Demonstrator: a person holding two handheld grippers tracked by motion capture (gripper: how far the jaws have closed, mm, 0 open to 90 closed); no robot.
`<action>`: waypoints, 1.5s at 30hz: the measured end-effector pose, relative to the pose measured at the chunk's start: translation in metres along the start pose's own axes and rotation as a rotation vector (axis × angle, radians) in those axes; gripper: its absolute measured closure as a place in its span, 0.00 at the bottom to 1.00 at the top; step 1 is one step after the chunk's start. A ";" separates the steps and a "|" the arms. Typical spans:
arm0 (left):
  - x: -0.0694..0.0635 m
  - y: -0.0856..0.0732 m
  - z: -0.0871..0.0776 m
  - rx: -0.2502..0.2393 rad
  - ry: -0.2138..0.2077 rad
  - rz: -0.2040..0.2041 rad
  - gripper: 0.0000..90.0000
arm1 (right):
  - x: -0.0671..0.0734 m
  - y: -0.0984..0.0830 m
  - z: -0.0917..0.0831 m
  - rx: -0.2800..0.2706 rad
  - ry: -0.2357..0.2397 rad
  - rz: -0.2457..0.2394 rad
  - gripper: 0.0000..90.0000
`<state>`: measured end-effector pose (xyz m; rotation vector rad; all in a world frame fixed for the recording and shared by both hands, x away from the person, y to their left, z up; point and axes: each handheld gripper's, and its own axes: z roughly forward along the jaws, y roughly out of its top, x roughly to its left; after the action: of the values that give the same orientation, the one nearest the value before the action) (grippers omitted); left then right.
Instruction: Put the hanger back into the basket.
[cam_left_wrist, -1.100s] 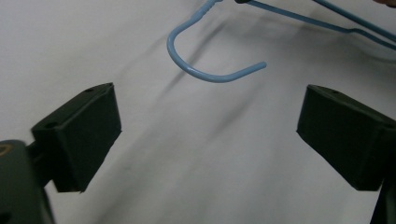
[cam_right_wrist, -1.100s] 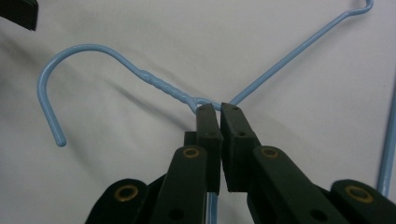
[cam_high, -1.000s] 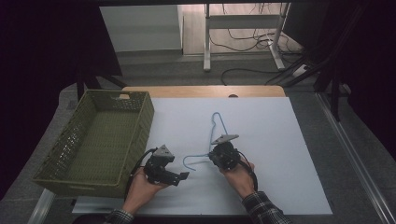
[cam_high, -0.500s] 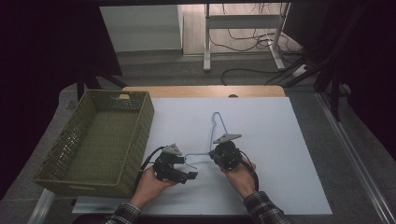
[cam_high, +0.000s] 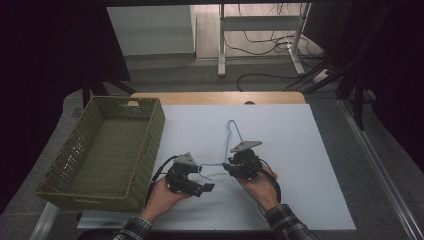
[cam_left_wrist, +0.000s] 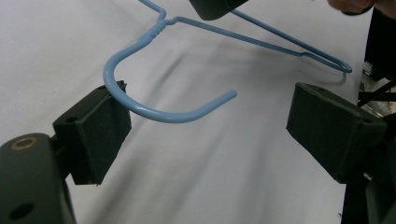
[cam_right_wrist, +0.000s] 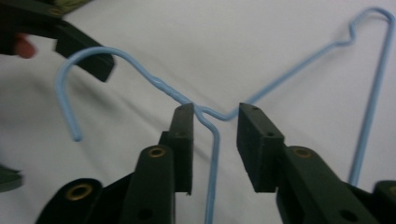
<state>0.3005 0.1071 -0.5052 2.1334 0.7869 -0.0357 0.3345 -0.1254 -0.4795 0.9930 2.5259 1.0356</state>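
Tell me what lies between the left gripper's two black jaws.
In the left gripper view, the curved hook of the blue wire coat hanger crosses the gap, against one jaw of the left gripper; white tabletop beneath.

Both forearms are entering from the table's near edge, with the left gripper (cam_high: 192, 176) and right gripper (cam_high: 239, 161) both gaping apart.

The basket (cam_high: 105, 150) sits at my left on the table (cam_high: 310, 165), the hanger (cam_high: 235, 132) lies right of it, its hook between my left gripper (cam_high: 192, 177) and right gripper (cam_high: 235, 165).
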 end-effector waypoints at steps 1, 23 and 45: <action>-0.001 0.001 0.000 -0.005 -0.001 -0.003 0.15 | 0.000 0.002 -0.001 0.000 0.012 -0.016 0.71; -0.010 0.008 -0.006 -0.031 -0.018 0.020 0.11 | 0.029 0.015 0.025 -0.005 -0.131 -0.482 0.88; -0.019 0.020 -0.026 -0.096 -0.046 -0.006 0.08 | -0.001 0.038 -0.052 -0.305 -0.073 -0.192 0.96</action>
<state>0.2903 0.1070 -0.4694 2.0321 0.7535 -0.0496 0.3314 -0.1340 -0.4161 0.6759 2.2622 1.2509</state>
